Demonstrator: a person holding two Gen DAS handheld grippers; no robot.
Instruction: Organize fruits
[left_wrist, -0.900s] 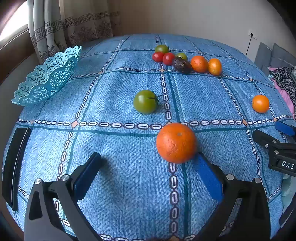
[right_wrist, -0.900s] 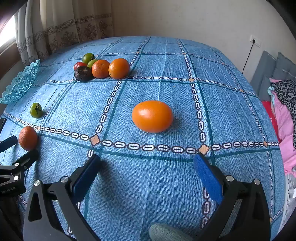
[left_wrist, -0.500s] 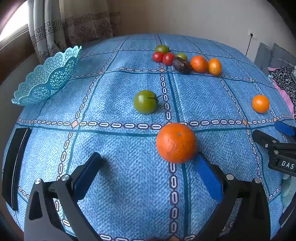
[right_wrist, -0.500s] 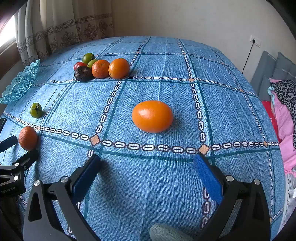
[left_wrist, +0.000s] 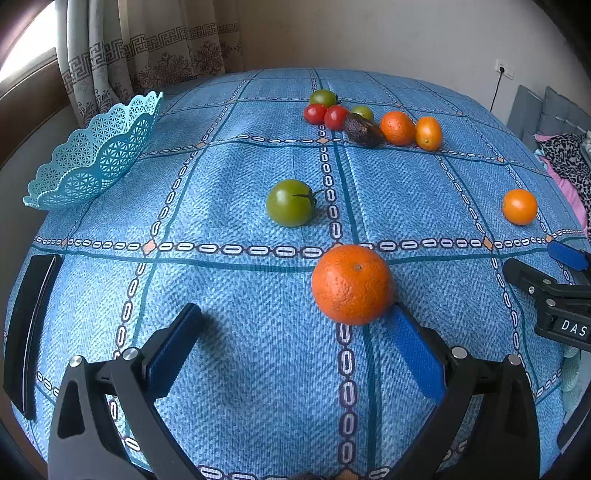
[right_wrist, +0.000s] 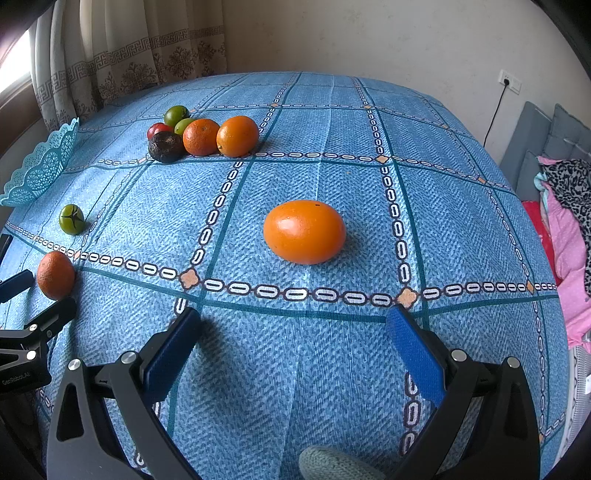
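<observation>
rough orange (left_wrist: 352, 284): dimpled skin, stem scar up, resting on the cloth at 5 o'clock of the green tomato
green tomato (left_wrist: 290, 202): lying on its side, stem toward 3 o'clock
smooth orange fruit (right_wrist: 304, 231): oval, glossy, alone
far cluster (left_wrist: 364, 119): two red and two green tomatoes, dark avocado, two oranges, touching
basket (left_wrist: 94, 155): turquoise lattice, empty, tilted, at 10 o'clock

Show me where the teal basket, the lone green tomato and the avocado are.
teal basket (left_wrist: 92, 158), left wrist view, on its lattice wall.
green tomato (left_wrist: 290, 203), left wrist view, middle of its skin.
avocado (right_wrist: 166, 147), right wrist view, on its dark top.
</observation>
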